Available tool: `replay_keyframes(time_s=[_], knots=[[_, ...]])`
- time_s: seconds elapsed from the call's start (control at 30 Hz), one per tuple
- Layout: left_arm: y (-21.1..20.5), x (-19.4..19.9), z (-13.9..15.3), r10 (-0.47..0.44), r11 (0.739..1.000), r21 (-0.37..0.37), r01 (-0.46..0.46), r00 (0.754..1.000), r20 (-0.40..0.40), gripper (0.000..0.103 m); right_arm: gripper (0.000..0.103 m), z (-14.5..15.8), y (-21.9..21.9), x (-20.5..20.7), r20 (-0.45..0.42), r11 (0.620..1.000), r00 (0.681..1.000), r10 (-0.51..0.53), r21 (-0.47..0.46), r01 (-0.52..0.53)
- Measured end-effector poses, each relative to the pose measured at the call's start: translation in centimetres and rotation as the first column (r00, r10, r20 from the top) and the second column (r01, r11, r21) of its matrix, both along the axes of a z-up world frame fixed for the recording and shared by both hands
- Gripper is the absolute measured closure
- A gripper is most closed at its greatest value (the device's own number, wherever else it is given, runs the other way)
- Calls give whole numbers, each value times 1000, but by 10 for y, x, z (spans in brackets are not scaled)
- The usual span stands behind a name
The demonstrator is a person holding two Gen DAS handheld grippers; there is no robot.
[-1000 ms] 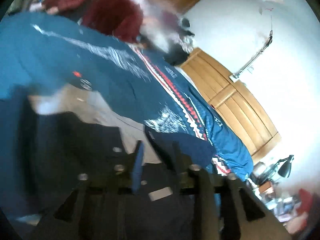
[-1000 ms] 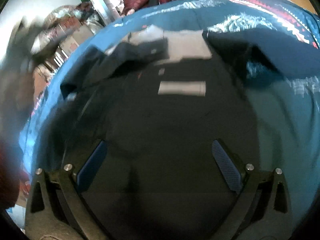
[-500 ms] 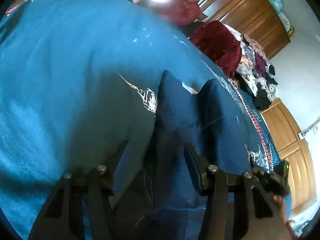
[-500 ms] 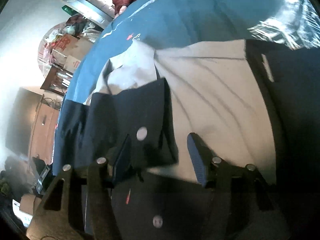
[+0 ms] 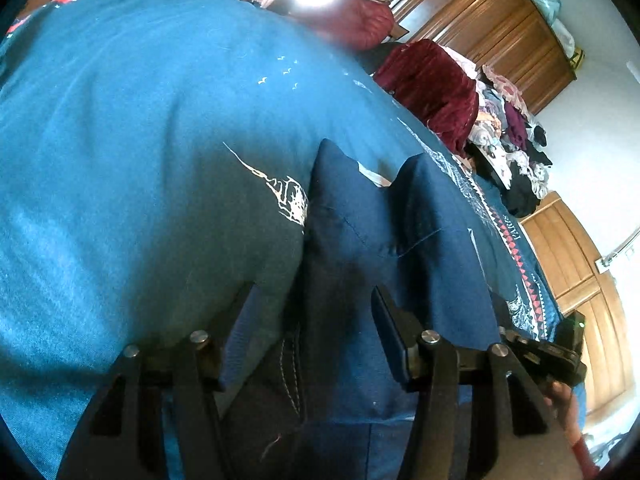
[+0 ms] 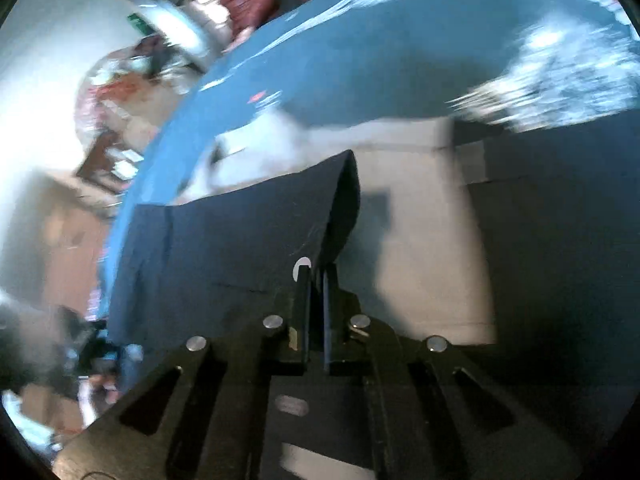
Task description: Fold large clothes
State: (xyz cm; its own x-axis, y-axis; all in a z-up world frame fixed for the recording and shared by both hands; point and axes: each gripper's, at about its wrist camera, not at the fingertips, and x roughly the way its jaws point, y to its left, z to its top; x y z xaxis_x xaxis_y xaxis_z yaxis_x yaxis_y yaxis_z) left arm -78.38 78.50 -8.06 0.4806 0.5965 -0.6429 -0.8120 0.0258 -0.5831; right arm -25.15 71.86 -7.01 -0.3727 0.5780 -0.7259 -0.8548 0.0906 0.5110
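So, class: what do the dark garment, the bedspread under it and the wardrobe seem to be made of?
Garment: navy woven cloth, matte, probably cotton twill; pale topstitching shows.
Bedspread: teal soft fabric with white printed motifs and a faint sheen; the fibre is unclear.
Wardrobe: brown wood or veneer, glossy, with grain and panel lines.

Left gripper (image 5: pixel 316 320) at six o'clock, its two fingers spread apart around a raised fold of dark navy garment (image 5: pixel 352 248) lying on a teal bedspread (image 5: pixel 132 168). A dark red garment pile (image 5: pixel 432 92) sits at one o'clock. A person in a red top (image 5: pixel 360 20) is at twelve o'clock, before wooden wardrobes (image 5: pixel 492 28).
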Motion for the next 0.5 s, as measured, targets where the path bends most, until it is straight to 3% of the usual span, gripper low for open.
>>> replay_keyframes(time_s=[0.17,0.23,0.3,0.37,0.4,0.43,0.5], knots=[[1,2,1,-1,1000,-2,1,1000,-13,43,99,-2,-7,18,70,1000,997,-14,-27,16],[1,3,1,-1,1000,-4,1,1000,-16,43,95,8,-9,12,188,999,981,-40,-16,44],[2,6,3,-1,1000,-3,1,1000,-17,43,89,25,-20,4,262,994,960,-103,65,89],[3,6,2,-2,1000,-4,2,1000,-21,43,75,32,-25,-5,250,988,962,-112,129,82],[4,7,2,-3,1000,-5,3,1000,-25,42,74,29,-22,-15,223,988,972,-78,150,44],[5,8,2,-5,1000,-6,5,999,-33,42,73,19,-15,-23,187,990,982,-26,138,0],[5,9,3,-7,1000,-7,7,999,-38,41,73,-24,2,-28,128,999,991,47,-8,-46]])
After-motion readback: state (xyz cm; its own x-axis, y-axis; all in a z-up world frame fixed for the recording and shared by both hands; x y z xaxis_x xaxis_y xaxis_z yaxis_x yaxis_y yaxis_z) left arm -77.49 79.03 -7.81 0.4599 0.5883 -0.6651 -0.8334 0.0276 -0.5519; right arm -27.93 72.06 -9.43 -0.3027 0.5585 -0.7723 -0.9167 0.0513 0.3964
